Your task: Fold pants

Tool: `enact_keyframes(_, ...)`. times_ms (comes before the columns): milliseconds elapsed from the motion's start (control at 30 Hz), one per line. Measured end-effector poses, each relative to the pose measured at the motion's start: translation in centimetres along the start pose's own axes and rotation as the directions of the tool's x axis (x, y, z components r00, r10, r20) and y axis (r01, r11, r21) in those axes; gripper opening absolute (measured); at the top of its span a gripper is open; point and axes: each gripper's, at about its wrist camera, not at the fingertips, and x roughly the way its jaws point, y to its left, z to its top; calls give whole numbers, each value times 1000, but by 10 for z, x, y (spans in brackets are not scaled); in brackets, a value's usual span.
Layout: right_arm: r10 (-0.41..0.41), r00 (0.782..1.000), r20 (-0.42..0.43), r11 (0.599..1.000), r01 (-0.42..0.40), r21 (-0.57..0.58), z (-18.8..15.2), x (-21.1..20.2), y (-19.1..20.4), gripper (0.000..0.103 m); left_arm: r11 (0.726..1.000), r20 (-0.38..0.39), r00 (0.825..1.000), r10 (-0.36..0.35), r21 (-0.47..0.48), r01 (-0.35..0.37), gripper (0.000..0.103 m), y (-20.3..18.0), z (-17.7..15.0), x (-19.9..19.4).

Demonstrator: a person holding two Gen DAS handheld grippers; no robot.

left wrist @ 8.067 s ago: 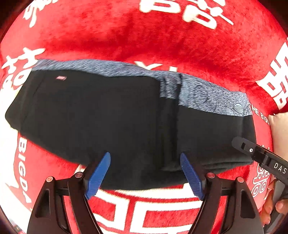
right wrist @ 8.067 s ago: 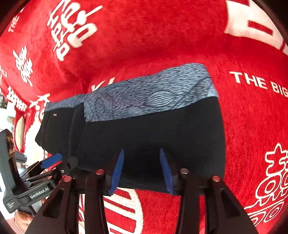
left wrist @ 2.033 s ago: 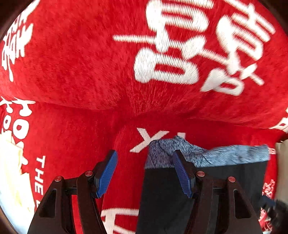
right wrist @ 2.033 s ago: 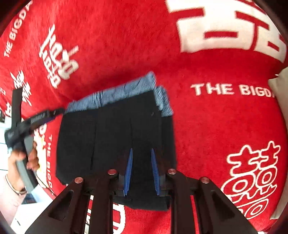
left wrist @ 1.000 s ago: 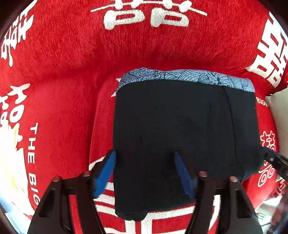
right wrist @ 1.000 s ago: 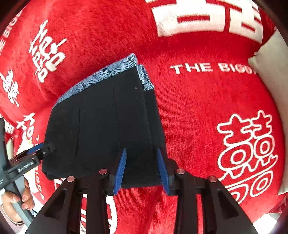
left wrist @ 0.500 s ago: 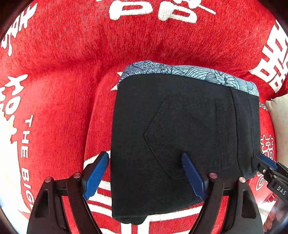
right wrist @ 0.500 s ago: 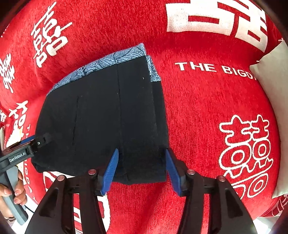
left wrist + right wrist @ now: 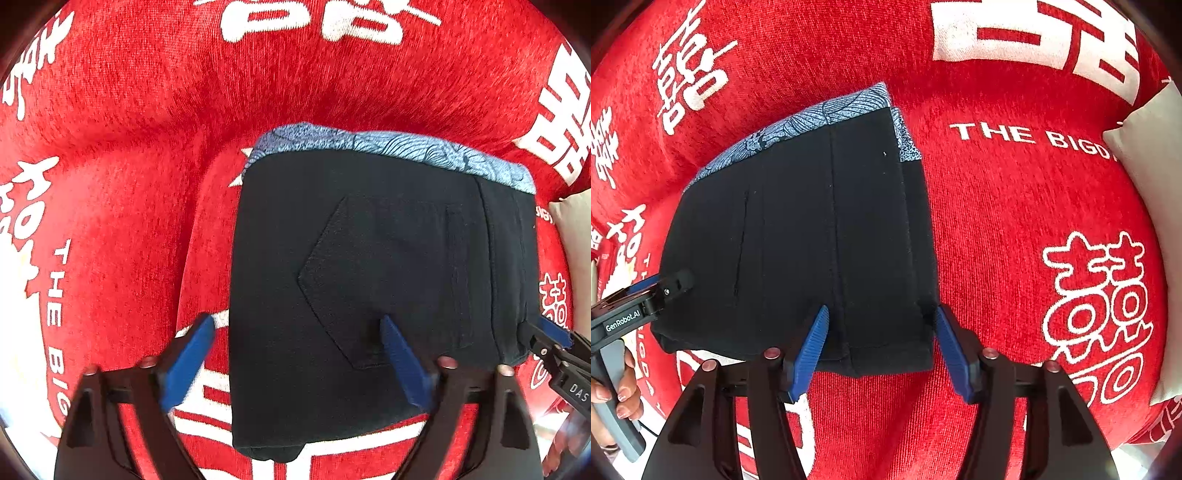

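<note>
The black pants (image 9: 369, 277) lie folded into a compact rectangle on the red cover, with the blue-grey patterned waistband (image 9: 388, 151) along the far edge and a back pocket facing up. They also show in the right wrist view (image 9: 812, 240). My left gripper (image 9: 295, 332) is open and empty, its jaws spread over the near left part of the pants. My right gripper (image 9: 881, 325) is open and empty, its jaws spread over the near right corner. The left gripper shows in the right wrist view (image 9: 665, 284) at the left edge of the pants.
A red plush cover (image 9: 1015, 221) with white characters and lettering lies under everything. A beige pillow (image 9: 1152, 155) sits at the right edge. The right gripper's tip (image 9: 554, 343) shows at the pants' right side in the left wrist view.
Both grippers have opened wider and drawn back slightly from the folded pants. The pants lie still in the same folded shape.
</note>
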Motion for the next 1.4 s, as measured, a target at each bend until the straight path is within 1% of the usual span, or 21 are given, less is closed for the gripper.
enact_keyframes(133, 2, 1000, 6, 1000, -2, 1, -1, 1, -1, 63, 1000, -3, 1000, -15, -18, 15, 95, 3, -1, 2)
enact_keyframes(300, 18, 1000, 13, 999, -18, 27, 1, -7, -7, 67, 1000, 4, 1000, -12, -15, 12, 95, 2, -2, -4)
enact_keyframes(400, 41, 999, 16, 997, -42, 62, -4, -15, -12, 71, 1000, 6, 1000, -9, 7, 9, 95, -1, -2, -14)
enact_keyframes(467, 51, 998, 25, 995, -53, 82, -10, -23, -17, 79, 1000, 4, 1000, -10, 22, 9, 95, -2, -1, -22)
enact_keyframes(500, 54, 998, 30, 994, -57, 91, -13, -26, -20, 80, 999, 0, 1000, -9, 32, 9, 95, -3, -1, -25)
enact_keyframes(600, 68, 997, 34, 988, -72, 135, -24, -37, -32, 80, 998, -8, 1000, -10, 54, 10, 95, -8, 1, -33)
enact_keyframes(800, 64, 997, 34, 973, -70, 221, -45, -48, -57, 80, 994, -27, 999, -28, 104, 31, 95, -23, 5, -42)
enact_keyframes(933, 66, 997, 30, 955, -72, 288, -59, -52, -74, 80, 991, -43, 998, -49, 119, 54, 95, -33, 8, -43)
enact_keyframes(1067, 74, 997, 32, 934, -80, 348, -69, -53, -87, 80, 988, -48, 998, -49, 141, 55, 95, -39, 11, -43)
enact_keyframes(1400, 74, 997, 33, 921, -81, 382, -69, -55, -99, 80, 989, -55, 998, -43, 140, 50, 95, -36, 13, -41)
